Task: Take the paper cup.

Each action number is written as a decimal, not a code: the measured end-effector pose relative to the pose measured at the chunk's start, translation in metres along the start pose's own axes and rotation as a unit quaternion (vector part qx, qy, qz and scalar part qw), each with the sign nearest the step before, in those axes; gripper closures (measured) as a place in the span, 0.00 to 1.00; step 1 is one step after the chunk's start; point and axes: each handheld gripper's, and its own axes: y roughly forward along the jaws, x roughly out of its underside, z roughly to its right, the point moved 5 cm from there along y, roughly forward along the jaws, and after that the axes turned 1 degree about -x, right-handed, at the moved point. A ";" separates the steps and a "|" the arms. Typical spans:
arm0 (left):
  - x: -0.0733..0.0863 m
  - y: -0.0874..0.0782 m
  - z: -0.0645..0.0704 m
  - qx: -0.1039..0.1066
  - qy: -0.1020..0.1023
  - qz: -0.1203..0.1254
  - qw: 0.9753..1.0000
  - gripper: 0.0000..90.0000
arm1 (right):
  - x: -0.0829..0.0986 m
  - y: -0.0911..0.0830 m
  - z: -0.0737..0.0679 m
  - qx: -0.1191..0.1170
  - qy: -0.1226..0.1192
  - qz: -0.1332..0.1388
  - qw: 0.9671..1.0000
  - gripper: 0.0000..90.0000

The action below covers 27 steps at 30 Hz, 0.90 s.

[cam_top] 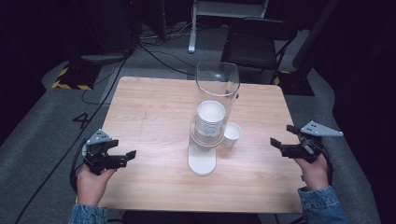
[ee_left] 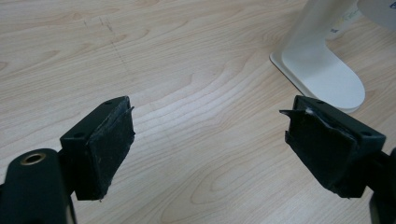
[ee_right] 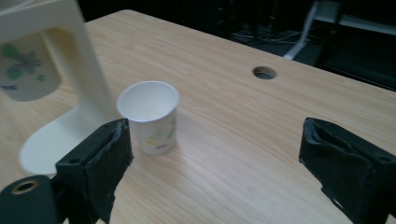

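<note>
Where dispenser (cam_top: pixel 208 116) stands, cup (cam_top: pixel 231 134) beside.

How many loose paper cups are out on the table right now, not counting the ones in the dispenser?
1. A single paper cup stands upright on the table, just right of the cup dispenser. A stack of cups sits inside the dispenser tube; its number can't be told.

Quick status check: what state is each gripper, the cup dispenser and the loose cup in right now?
Left gripper: open, empty, over the table.
Right gripper: open, empty.
Clear plastic cup dispenser tube on white stand: upright, holding stacked white cups.
Loose white paper cup: upright, mouth up, beside the stand.
</note>
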 end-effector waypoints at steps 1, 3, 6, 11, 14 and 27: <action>0.000 0.000 -0.001 -0.002 0.001 0.000 1.000 0.17 | 0.000 -0.002 0.005 0.014 0.002 0.000 1.000 0.11; 0.000 0.000 -0.001 -0.002 0.002 -0.002 1.000 0.17 | 0.003 -0.007 0.015 0.043 0.015 -0.007 0.999 0.11; 0.000 0.000 -0.001 -0.004 0.000 -0.003 1.000 0.17 | 0.007 -0.010 0.027 0.058 0.038 -0.011 0.998 0.11; 0.002 0.000 -0.004 -0.008 -0.003 -0.004 1.000 0.17 | 0.012 -0.012 0.038 0.073 0.044 -0.014 0.996 0.11; 0.003 0.000 -0.006 -0.014 -0.006 -0.003 1.000 0.17 | 0.014 -0.012 0.044 0.087 0.034 -0.017 0.995 0.11; 0.003 0.000 -0.006 -0.015 -0.006 -0.001 1.000 0.17 | 0.019 -0.007 0.046 0.087 0.042 -0.012 0.995 0.11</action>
